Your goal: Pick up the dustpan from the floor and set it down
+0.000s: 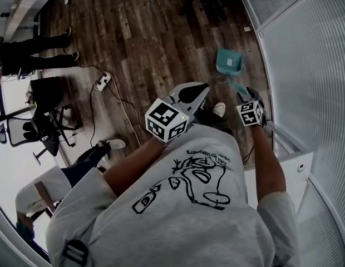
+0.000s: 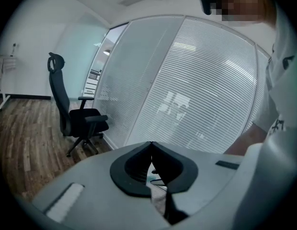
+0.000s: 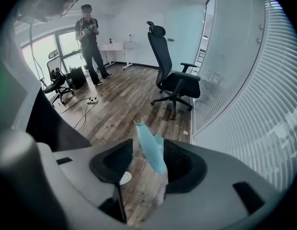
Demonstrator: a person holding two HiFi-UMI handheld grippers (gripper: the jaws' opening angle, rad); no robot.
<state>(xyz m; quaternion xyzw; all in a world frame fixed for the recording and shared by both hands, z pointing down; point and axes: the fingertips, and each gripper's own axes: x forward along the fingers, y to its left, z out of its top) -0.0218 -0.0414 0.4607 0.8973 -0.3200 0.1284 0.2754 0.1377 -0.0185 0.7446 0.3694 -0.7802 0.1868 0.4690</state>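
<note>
The teal dustpan (image 1: 228, 62) sits on the wooden floor by the blind-covered glass wall, its handle rising toward my right gripper (image 1: 245, 97). In the right gripper view that teal handle (image 3: 151, 150) stands between the jaws of the right gripper (image 3: 148, 148). It is close against the right jaw, with a clear gap on the left, so the jaws are open around it. My left gripper (image 1: 193, 94) hangs to the left of the dustpan, away from it. In its own view the left gripper (image 2: 152, 148) has its jaws meeting at the tips, with nothing between them.
A black office chair (image 3: 175, 80) stands by the glass wall (image 1: 306, 65). Another person (image 3: 90, 42) stands farther off near a desk. A power strip with cable (image 1: 103, 81) lies on the floor at left. A white cabinet (image 1: 284, 168) is beside my right arm.
</note>
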